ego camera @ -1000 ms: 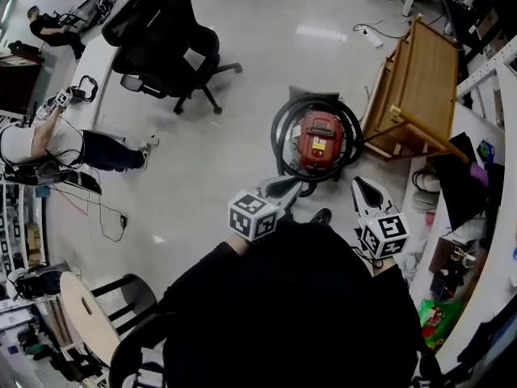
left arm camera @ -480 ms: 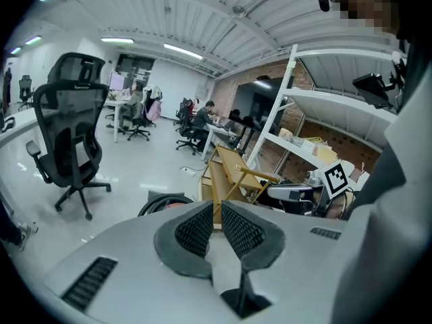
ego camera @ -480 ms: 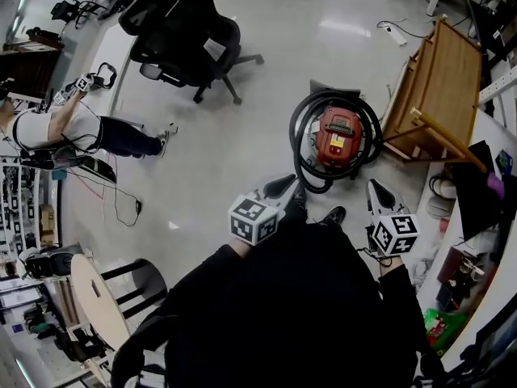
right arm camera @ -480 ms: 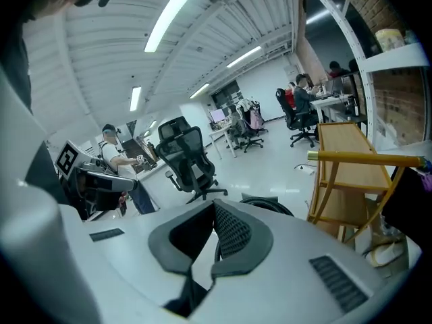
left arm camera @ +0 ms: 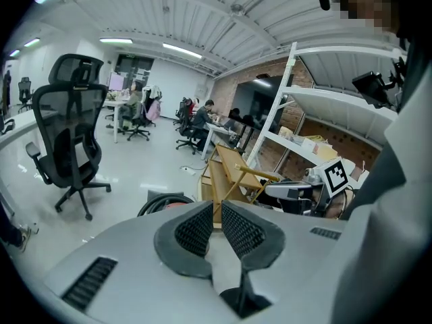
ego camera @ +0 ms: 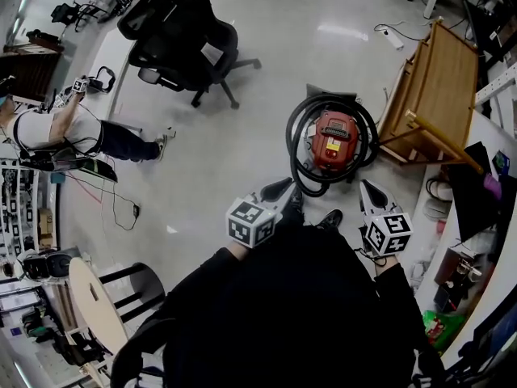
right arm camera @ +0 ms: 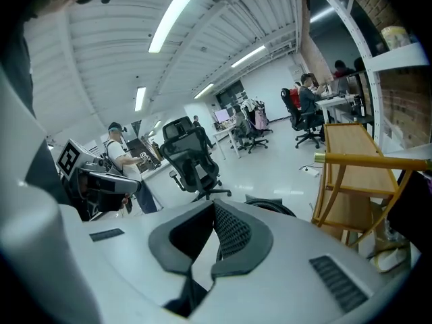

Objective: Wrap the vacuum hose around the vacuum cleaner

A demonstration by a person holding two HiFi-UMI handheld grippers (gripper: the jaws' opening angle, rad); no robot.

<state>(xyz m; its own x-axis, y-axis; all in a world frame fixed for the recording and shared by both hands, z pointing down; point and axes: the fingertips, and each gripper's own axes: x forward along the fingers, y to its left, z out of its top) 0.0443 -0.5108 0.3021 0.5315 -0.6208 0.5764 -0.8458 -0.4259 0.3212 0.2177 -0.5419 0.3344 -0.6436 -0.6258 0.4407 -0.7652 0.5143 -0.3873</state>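
Observation:
The red vacuum cleaner stands on the floor in front of me, with its black hose coiled in loops around the body. Both grippers are held close to my body, short of the vacuum. My left gripper points at the coil's near left side, and my right gripper at its near right. The left gripper has its jaws almost together with nothing between them. The right gripper is shut and empty. Part of the hose shows beyond the left jaws, and the hose shows beyond the right ones.
A tipped wooden rack lies right of the vacuum. A black office chair stands at far left. A person sits at a desk on the left. Cluttered shelves line the right side, and a round stool is at near left.
The head view has shifted slightly. Both grippers stay near my body, the right one a little higher. The hose stays coiled around the vacuum.

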